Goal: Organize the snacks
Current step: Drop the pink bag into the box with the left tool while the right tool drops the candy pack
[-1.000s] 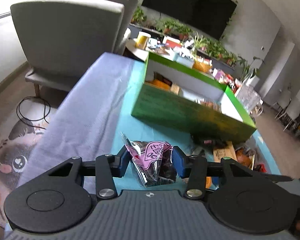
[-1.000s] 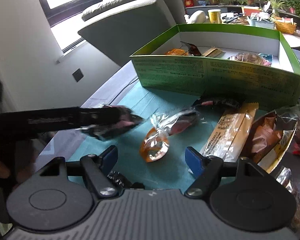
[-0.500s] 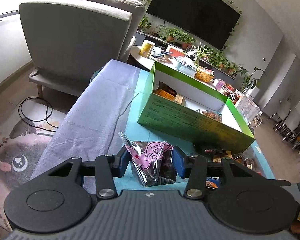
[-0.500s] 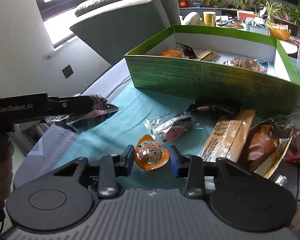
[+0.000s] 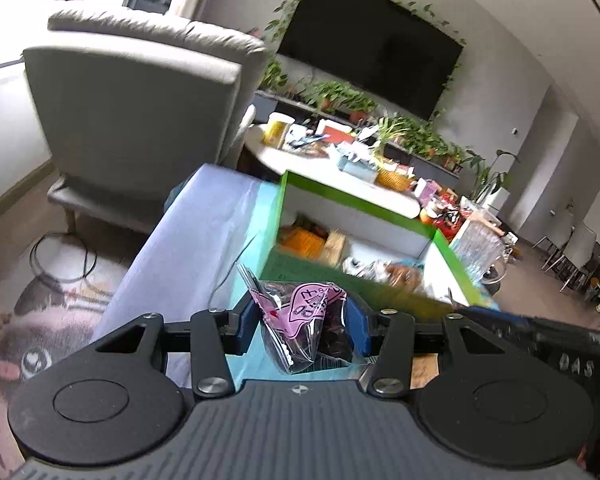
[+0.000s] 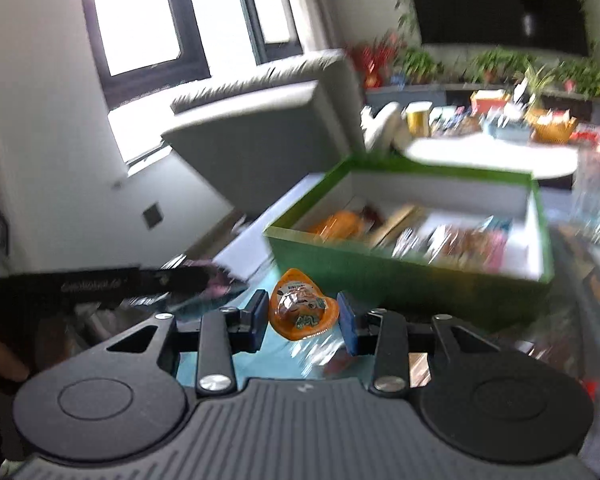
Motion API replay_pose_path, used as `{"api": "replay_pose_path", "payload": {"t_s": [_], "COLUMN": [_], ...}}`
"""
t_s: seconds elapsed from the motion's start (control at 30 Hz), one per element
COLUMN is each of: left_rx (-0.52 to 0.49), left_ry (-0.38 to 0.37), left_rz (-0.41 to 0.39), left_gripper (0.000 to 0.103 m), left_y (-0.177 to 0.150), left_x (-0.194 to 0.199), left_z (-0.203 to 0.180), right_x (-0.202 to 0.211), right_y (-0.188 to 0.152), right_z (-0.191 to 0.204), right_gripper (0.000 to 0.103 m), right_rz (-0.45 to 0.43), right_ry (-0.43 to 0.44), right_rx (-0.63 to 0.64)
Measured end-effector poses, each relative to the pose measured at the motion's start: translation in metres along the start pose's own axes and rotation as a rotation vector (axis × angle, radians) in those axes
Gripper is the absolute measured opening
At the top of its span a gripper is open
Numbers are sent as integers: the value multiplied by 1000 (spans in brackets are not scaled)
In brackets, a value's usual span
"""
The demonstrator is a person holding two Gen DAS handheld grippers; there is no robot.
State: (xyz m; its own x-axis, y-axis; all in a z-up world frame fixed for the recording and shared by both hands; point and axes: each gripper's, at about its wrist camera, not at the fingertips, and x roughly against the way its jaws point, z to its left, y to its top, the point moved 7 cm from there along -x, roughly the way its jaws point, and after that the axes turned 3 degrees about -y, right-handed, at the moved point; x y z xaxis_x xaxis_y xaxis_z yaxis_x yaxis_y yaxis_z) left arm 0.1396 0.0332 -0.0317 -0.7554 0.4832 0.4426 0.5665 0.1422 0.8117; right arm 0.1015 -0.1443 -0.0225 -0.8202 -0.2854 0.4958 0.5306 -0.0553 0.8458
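a clear plastic snack packet with a pink label and dark contents sits squarely between the blue pads of the left tongs, which pinch it on both sides and carry it clear of the desk, its crinkled top corner poking up past the left pad. in the right wrist view a small orange jelly cup with a printed foil lid is caught between the blue pads of the right tongs; the pads press its two sides and the cup tilts with its lid facing the camera, off the surface.

just beyond both packets stands an open green cardboard box with a white inside, resting on a teal mat over a lavender cloth-covered desk. the box already holds several wrapped snacks: an orange packet and a tan one near its left end, more colourful wrappers toward the right, blurred in both views.

the left tongs also show at the left edge of the right wrist view as a long black bar, with part of a person's hand behind it. further out stand a grey upholstered armchair, a white round table crowded with small items, and a large dark wall-mounted screen ringed with trailing green plants.
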Motion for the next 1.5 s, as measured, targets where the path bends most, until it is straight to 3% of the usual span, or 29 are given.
{"api": "replay_pose_path", "payload": {"t_s": [0.27, 0.47, 0.63, 1.03, 1.5], "left_rx": [-82, -142, -184, -185, -202], "left_ry": [-64, -82, -74, -32, -5], "left_rz": [-96, -112, -90, 57, 45], "left_gripper": [44, 44, 44, 47, 54], "left_y": [57, 78, 79, 53, 47], "left_x": [-25, -55, -88, -150, -132], "left_z": [-44, -71, -82, -74, -63], "right_x": [2, -7, -14, -33, -47], "right_y": [47, 57, 59, 60, 46], "right_z": [-38, -63, -78, -102, -105], "right_gripper": [39, 39, 39, 39, 39], "right_rz": [-151, -166, -163, -135, -73], "right_ry": [-62, -67, -61, -73, -114], "right_rx": [-48, -112, -148, -194, -187]}}
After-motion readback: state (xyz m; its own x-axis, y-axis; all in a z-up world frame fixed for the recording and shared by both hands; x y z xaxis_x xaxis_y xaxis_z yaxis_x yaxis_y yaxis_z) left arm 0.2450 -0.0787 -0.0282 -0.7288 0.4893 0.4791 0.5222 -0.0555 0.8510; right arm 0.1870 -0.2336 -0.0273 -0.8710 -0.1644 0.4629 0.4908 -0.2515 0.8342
